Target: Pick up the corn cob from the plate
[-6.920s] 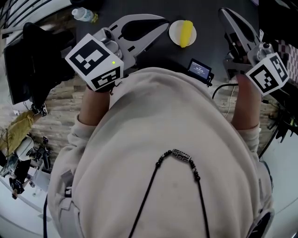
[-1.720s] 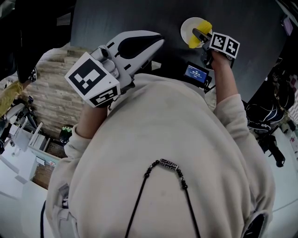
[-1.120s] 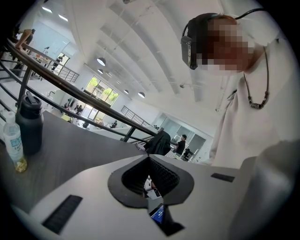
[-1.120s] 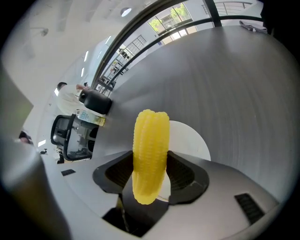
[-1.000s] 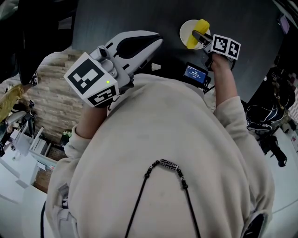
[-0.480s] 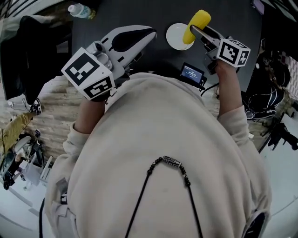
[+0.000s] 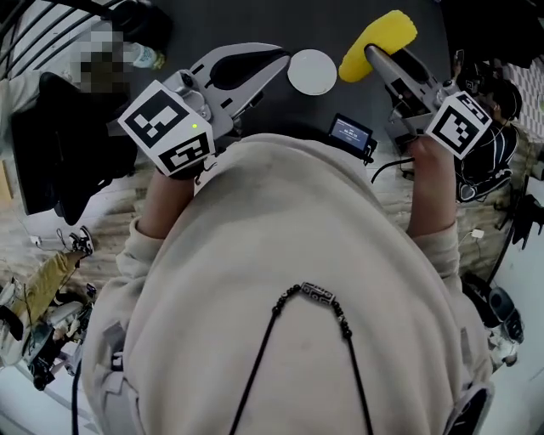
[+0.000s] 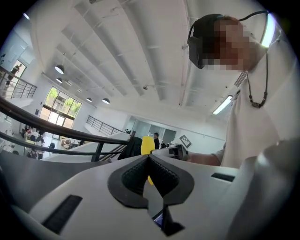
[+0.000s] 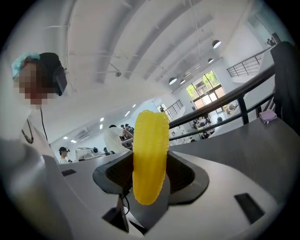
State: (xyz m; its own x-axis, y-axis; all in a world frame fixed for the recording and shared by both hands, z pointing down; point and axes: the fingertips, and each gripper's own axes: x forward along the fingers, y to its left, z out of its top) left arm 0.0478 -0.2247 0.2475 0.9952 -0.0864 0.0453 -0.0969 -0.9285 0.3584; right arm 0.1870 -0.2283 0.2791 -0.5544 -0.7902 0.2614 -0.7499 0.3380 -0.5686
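Observation:
The yellow corn cob (image 7: 378, 44) hangs in the air, gripped by my right gripper (image 7: 374, 53), well above and to the right of the white plate (image 7: 312, 71). In the right gripper view the cob (image 9: 150, 157) stands upright between the two dark pads, which press on its sides. The plate lies bare on the dark table (image 7: 238, 21). My left gripper (image 7: 280, 61) is held up to the left of the plate with its jaws together and nothing between them. In the left gripper view the jaws of the left gripper (image 8: 149, 159) meet, and the cob (image 8: 147, 145) shows beyond them.
A small black device with a lit screen (image 7: 350, 132) sits at the table's near edge below the plate. A plastic bottle (image 7: 146, 58) lies at the far left. Bags and cables (image 7: 484, 170) crowd the floor at right, clutter (image 7: 42, 297) at left.
My right gripper has lifted the corn cob off the plate and carried it up and to the right. The plate is left bare. The left gripper rose slightly.

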